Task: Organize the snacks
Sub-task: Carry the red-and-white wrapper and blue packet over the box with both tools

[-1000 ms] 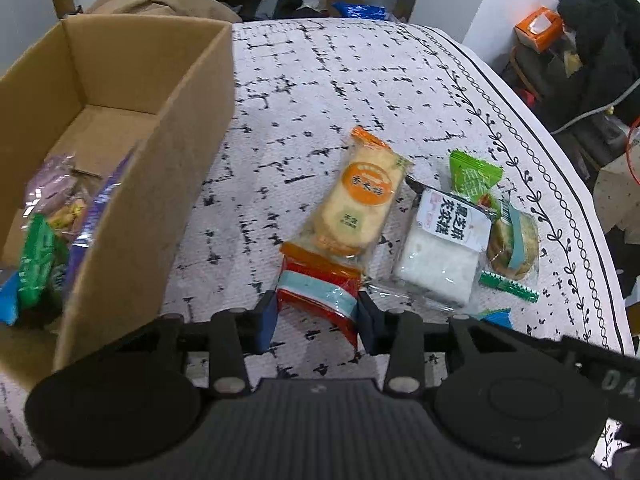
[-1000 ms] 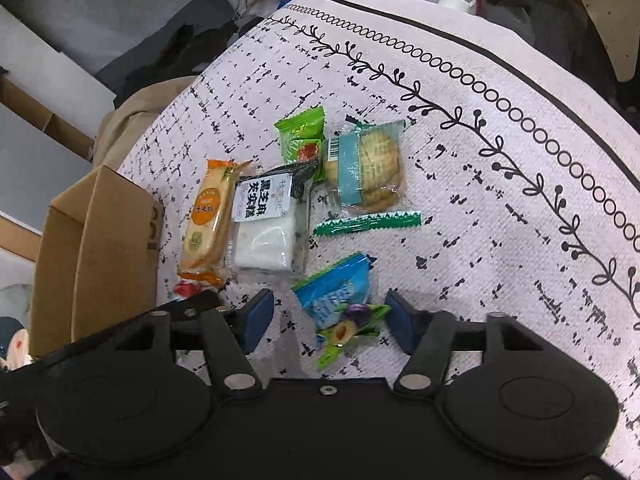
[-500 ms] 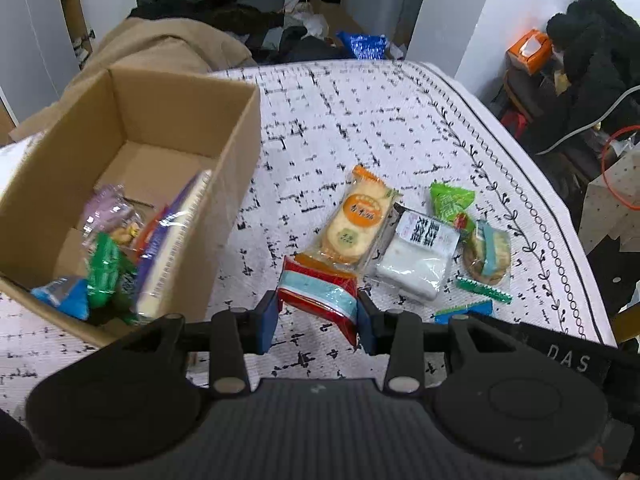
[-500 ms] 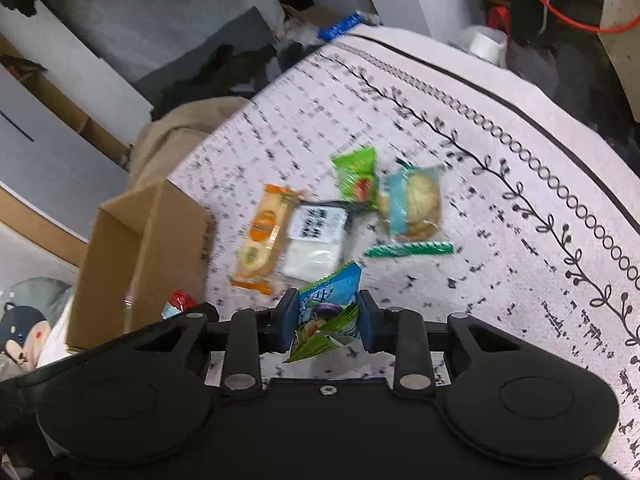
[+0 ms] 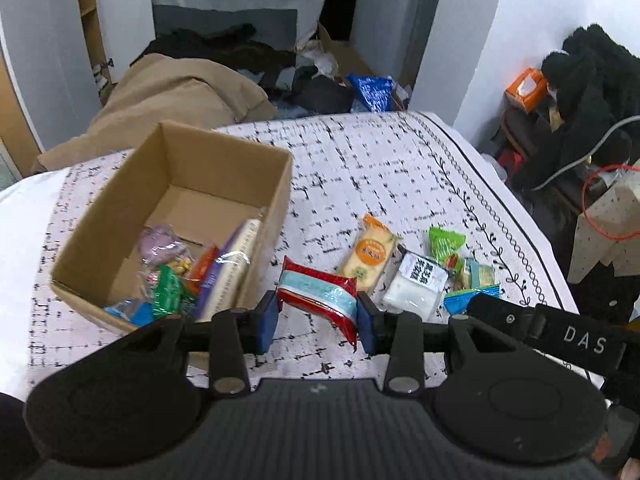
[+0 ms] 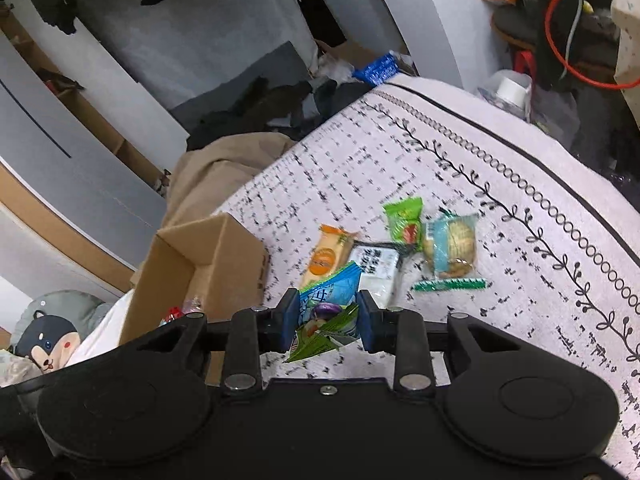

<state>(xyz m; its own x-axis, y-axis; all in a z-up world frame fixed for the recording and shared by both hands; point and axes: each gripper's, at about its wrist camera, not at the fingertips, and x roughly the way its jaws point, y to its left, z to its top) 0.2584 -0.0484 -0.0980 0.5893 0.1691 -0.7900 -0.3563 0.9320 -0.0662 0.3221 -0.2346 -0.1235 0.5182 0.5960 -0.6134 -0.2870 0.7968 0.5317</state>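
My left gripper (image 5: 317,320) is shut on a red snack packet with a pale blue band (image 5: 318,294), held above the patterned cloth just right of the cardboard box (image 5: 276,196). The box holds several snacks. My right gripper (image 6: 328,322) is shut on a blue and green snack packet (image 6: 330,308), also lifted off the cloth. On the cloth lie an orange cracker pack (image 5: 370,254), a white pack with a label (image 5: 416,284), a green packet (image 5: 446,244), a biscuit pack (image 6: 452,246) and a thin green stick (image 6: 450,285). The right gripper's body (image 5: 540,326) shows in the left wrist view.
The table's cloth (image 5: 360,168) has a leaf border along its right edge. A tan coat (image 5: 172,96) lies behind the box. Dark clothes (image 5: 588,76), an orange box (image 5: 524,86) and cables crowd the right side. A plush toy (image 6: 48,338) sits low on the left.
Both grippers rose with their packets, so the table looks farther away. The right gripper's jaws closed on the blue and green packet and lifted it off the cloth.
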